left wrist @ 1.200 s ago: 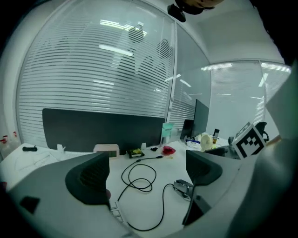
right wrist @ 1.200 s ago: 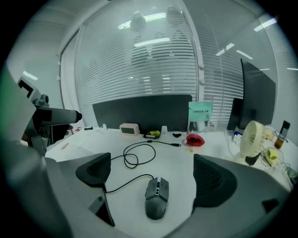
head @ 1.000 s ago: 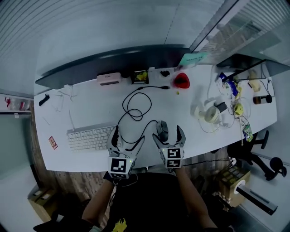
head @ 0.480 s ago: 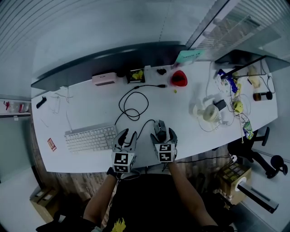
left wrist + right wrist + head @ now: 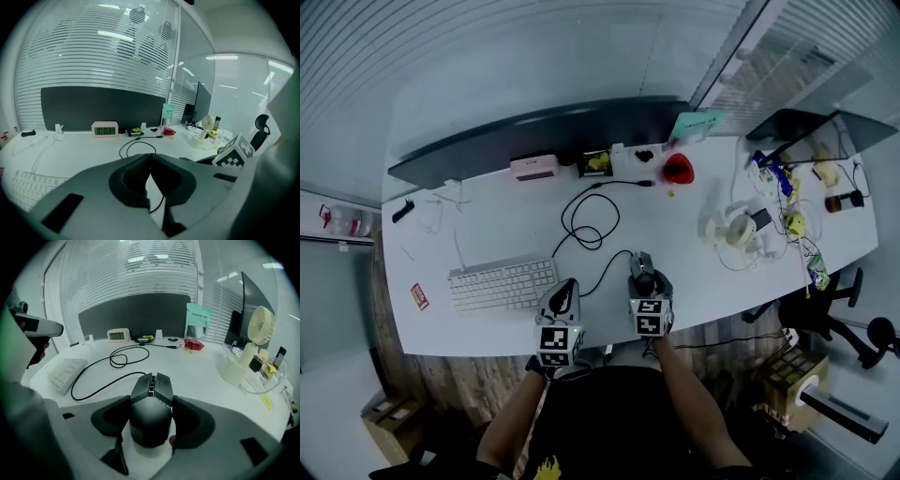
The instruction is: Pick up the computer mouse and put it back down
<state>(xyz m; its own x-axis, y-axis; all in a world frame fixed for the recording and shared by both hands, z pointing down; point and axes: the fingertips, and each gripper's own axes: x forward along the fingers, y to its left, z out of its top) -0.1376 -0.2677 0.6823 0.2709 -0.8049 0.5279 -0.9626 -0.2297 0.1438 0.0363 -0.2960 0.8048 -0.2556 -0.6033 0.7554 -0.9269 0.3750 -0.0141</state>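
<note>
Closing round the computer mouse [image 5: 150,420], the right tool [image 5: 151,401] straddles it, long axis running far between the jaws; left tool [image 5: 150,157] clenched empty, just left.

Desk [image 5: 497,220] beyond keyboard [image 5: 502,284] seems bare; cable [image 5: 589,225] alongside.

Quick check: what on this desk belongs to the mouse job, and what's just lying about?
Job: computer mouse, its cable, right gripper with jaws closing against the mouse's sides.
Lying about: keyboard, clock, desk fan, red object; left gripper shut, empty.
</note>
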